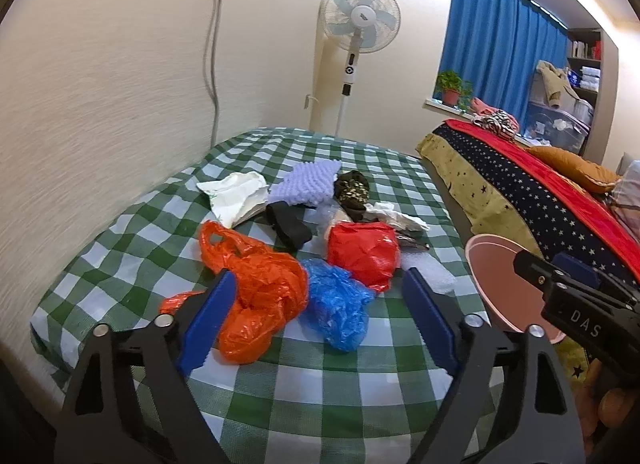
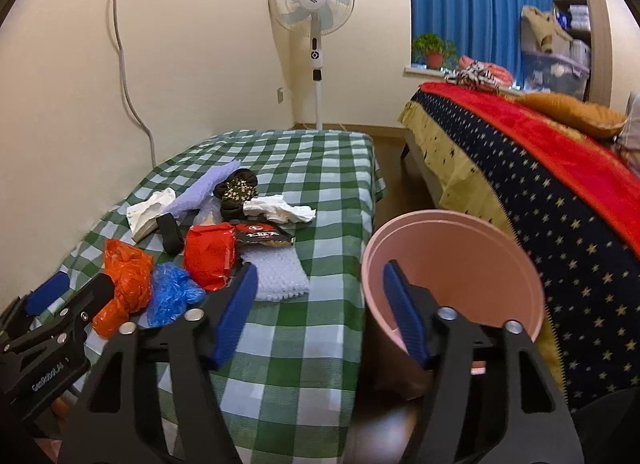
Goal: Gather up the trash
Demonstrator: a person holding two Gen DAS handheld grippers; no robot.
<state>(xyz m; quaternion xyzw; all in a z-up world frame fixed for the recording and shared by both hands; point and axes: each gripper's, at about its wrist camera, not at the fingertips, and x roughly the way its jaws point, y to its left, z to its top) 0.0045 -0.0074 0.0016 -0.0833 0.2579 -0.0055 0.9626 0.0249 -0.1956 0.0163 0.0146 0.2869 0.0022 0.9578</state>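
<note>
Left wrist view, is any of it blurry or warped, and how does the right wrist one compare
Left wrist view: the wall at left is streaked with motion blur, the orange bag stays sharp, and fisheye bends the checked cloth. Right wrist view: crisper, same barrel curve, dark corners, and the pink bin evenly lit.

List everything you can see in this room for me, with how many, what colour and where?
plastic bags: three, orange, blue and red, near end of checked table
bubble wrap: one, clear white, beside red bag
snack wrapper: one, black and red, behind red bag
crumpled paper: one, white, mid table
foam sheet: one, lilac, far side of pile
bin: one, pink, floor between table and bed
checked table: one, green and white, by wall
fan: one, white, corner
bed: one, starry navy and red cover, right
curtain: blue, window
left gripper: blue pads, open over bags
right gripper: blue pads, open, at table edge beside bin
</note>
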